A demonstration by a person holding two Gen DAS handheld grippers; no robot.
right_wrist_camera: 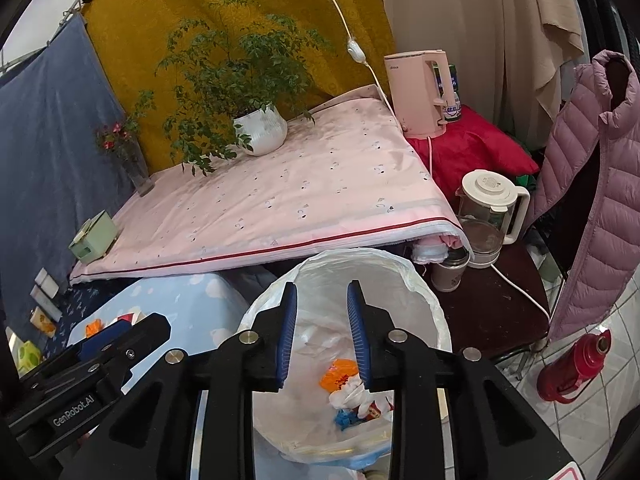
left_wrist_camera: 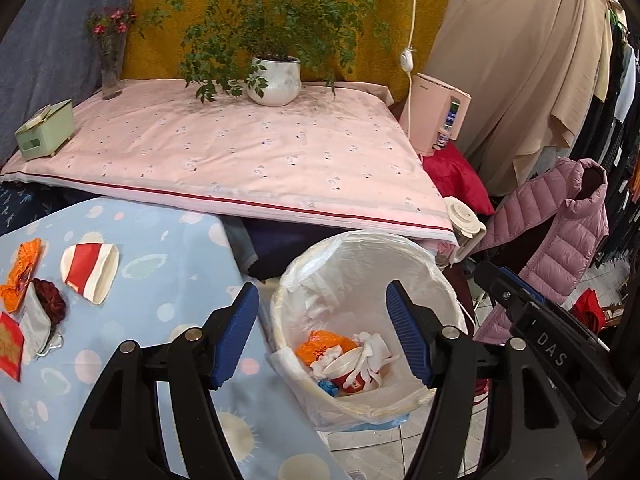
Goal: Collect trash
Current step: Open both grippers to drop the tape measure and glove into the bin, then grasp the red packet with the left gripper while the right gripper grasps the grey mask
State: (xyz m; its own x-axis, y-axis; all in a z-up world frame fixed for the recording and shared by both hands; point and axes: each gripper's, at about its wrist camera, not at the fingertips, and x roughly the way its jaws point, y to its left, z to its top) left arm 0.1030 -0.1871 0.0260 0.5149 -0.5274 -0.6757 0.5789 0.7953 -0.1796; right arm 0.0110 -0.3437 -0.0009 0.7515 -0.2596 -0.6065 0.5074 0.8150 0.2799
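Observation:
A white bag-lined bin [left_wrist_camera: 400, 256] stands on the floor by the blue-cloth table [left_wrist_camera: 168, 248]; it also shows in the right wrist view [right_wrist_camera: 400, 268]. Inside lie an orange wrapper [left_wrist_camera: 324, 342], white tissues, a paper cup [left_wrist_camera: 348, 368] and a blue scrap. My left gripper [left_wrist_camera: 322, 334] is open and empty above the bin's left rim. My right gripper [right_wrist_camera: 322, 332] is open and empty over the bin. On the blue cloth lie a flattened red-white cup [left_wrist_camera: 90, 270], an orange wrapper [left_wrist_camera: 22, 272], a dark red scrap on silver foil [left_wrist_camera: 44, 312] and a red packet [left_wrist_camera: 9, 346].
A pink-covered table [left_wrist_camera: 240, 148] holds a potted plant [left_wrist_camera: 274, 78], a flower vase [left_wrist_camera: 111, 68] and a green box [left_wrist_camera: 46, 130]. To the right are a pink kettle [right_wrist_camera: 418, 92], a glass kettle [right_wrist_camera: 486, 216], a pink jacket [right_wrist_camera: 600, 184] and a red thermos [right_wrist_camera: 576, 364].

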